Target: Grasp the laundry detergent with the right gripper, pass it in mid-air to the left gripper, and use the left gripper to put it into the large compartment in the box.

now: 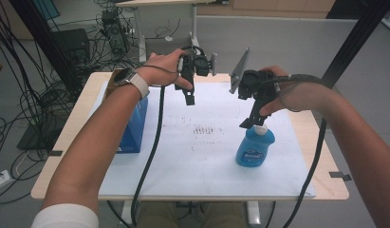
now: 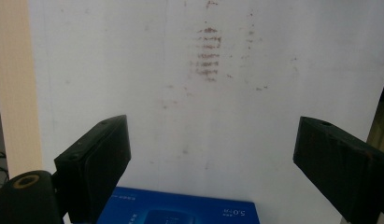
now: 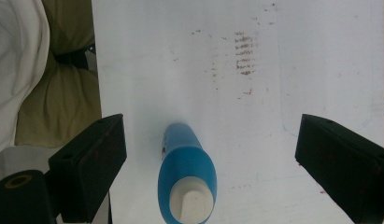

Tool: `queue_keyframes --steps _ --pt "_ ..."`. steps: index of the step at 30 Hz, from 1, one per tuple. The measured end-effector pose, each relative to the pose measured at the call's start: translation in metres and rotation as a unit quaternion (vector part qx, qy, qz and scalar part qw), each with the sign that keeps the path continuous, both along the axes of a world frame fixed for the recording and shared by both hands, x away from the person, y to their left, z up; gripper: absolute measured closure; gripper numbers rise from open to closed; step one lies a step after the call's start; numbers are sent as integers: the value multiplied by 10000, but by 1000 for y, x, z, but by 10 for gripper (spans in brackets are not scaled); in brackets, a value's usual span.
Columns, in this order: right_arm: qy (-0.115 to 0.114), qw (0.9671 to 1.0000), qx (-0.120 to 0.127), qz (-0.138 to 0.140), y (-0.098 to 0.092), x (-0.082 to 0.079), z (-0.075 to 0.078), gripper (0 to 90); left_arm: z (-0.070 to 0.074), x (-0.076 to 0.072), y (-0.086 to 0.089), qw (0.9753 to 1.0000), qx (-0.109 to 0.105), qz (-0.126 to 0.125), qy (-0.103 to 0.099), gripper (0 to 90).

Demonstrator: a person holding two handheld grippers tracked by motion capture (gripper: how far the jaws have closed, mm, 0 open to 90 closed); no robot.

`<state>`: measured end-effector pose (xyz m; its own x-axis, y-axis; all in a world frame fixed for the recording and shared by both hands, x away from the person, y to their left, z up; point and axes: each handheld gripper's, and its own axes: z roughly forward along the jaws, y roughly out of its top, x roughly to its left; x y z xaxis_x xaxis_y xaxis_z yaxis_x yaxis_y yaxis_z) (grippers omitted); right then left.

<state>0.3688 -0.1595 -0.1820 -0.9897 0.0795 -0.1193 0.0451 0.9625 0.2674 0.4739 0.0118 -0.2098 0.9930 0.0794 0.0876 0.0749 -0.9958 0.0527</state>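
Right tongs [image 1: 249, 121] poised over the blue bottle [image 1: 255, 148], the grab not yet made.

The bottle stands upright on the white sheet [image 1: 202, 156] at the right of the bench, its white cap [image 3: 192, 203] between the spread, empty jaws in the right gripper view. Next, I'd say, comes a straight drop and a squeeze on the neck. The right hand [image 1: 297, 95] tilts its tongs steeply down; the left tongs [image 1: 189, 97], also released, hang above the sheet near the blue box [image 1: 134, 130].

high view overhead; gripper views look down, share stained mat [image 2: 208, 56].
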Motion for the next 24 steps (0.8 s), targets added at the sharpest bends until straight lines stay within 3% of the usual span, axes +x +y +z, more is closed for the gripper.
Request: queue_keyframes --steps 24 --pt "-76 10000 6 -27 -2 -5 5 87 2 -4 0 10000 -18 26 -45 110"
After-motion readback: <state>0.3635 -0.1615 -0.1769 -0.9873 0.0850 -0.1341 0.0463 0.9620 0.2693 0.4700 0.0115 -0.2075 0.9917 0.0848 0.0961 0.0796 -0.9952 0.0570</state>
